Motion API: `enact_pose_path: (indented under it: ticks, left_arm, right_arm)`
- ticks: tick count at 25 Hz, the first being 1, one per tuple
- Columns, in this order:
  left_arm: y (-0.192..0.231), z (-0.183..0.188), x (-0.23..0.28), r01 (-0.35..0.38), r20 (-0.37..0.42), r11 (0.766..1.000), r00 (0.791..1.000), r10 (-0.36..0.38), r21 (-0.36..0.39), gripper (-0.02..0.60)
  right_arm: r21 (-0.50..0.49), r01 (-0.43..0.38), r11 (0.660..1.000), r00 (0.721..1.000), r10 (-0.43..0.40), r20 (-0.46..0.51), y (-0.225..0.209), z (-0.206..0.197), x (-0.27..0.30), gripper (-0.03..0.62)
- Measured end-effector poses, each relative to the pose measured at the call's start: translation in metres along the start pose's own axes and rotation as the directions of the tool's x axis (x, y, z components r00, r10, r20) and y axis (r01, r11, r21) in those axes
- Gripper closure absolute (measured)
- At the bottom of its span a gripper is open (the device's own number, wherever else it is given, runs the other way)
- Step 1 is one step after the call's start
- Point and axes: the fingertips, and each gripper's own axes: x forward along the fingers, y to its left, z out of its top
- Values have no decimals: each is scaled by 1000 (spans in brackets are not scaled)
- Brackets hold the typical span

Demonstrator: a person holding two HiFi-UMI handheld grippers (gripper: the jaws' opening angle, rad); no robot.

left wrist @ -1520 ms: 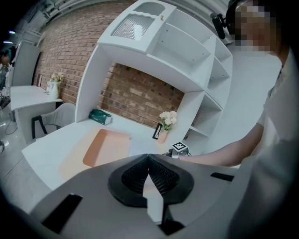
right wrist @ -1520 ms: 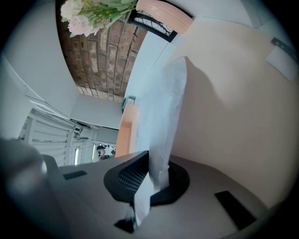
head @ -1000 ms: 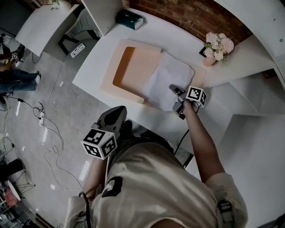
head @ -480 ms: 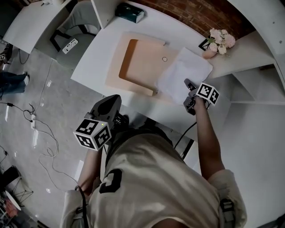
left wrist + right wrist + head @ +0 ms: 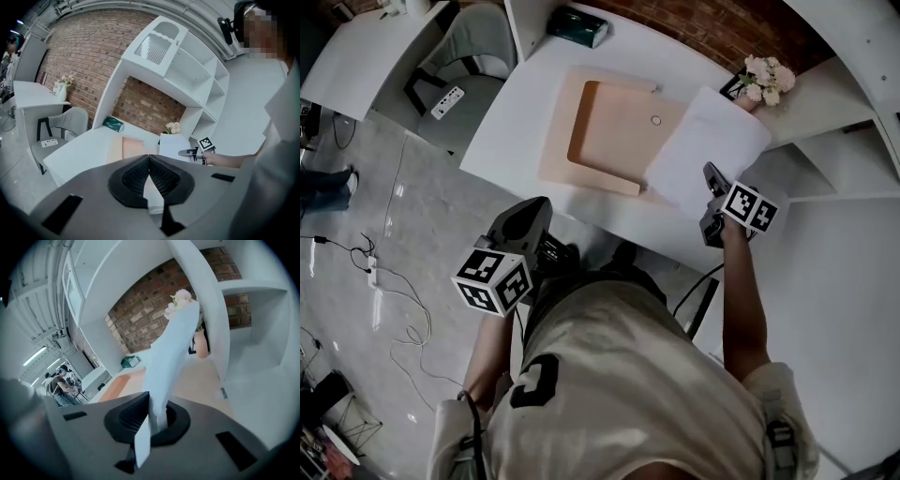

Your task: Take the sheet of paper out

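**Head view.** A white bench (image 5: 520, 108) runs along a brick wall. On it lies an open tan folder (image 5: 614, 131), with a green box (image 5: 578, 25) at the far left end and a vase of flowers (image 5: 764, 77) at the far right. The right tool (image 5: 711, 175) is clamped on the near edge of the sheet of paper (image 5: 708, 145). The sheet spreads away from it over the right end of the bench, to the right of the folder, and its left edge overlaps the folder's right margin in this view. The left tool (image 5: 534, 208) is off the bench's near edge, near the person's body and well apart from the sheet. A grey chair (image 5: 473, 47) and a power strip (image 5: 443, 101) are at the far left.

**Left gripper view.** The left tool's jaws are closed, their tips meeting with nothing between them. Beyond them are the folder, the sheet and the right tool with its marker cube.

**Right gripper view.** The right tool's jaws are pressed onto the sheet. It rises from between them nearly edge-on, clear of the bench, and its top crosses in front of the flowers. The folder and the green box lie to the left, and a person (image 5: 61, 380) stands in the far left background.
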Motion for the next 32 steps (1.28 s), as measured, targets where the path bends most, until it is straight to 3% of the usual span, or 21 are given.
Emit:
enact_pose_path:
  ticks: [5,9,14,20,28,32]
  left_arm:
    - [-6,-2,1,83,-26,996,996,-82,40,565]
    - [-17,-5,10,161,-67,985,985,-158,55,565]
    - [-41,0,35,276,-110,956,958,-264,103,565]
    - [-66,-8,48,381,-170,918,917,-361,107,565]
    - [-93,-34,61,472,-248,878,863,-440,83,565]
    - [-110,-37,55,472,-241,874,867,-437,113,565]
  right_arm:
    - [-48,-21,999,996,25,91,32,4,-37,566]
    - [-6,-11,1000,987,12,160,43,8,-76,566]
    - [34,46,998,973,-52,225,30,2,-127,566]
    - [78,121,990,959,-137,248,24,-20,-181,566]
    - [96,139,986,951,-160,264,39,-40,-218,566]
    - [100,102,990,953,-126,274,39,-47,-226,566]
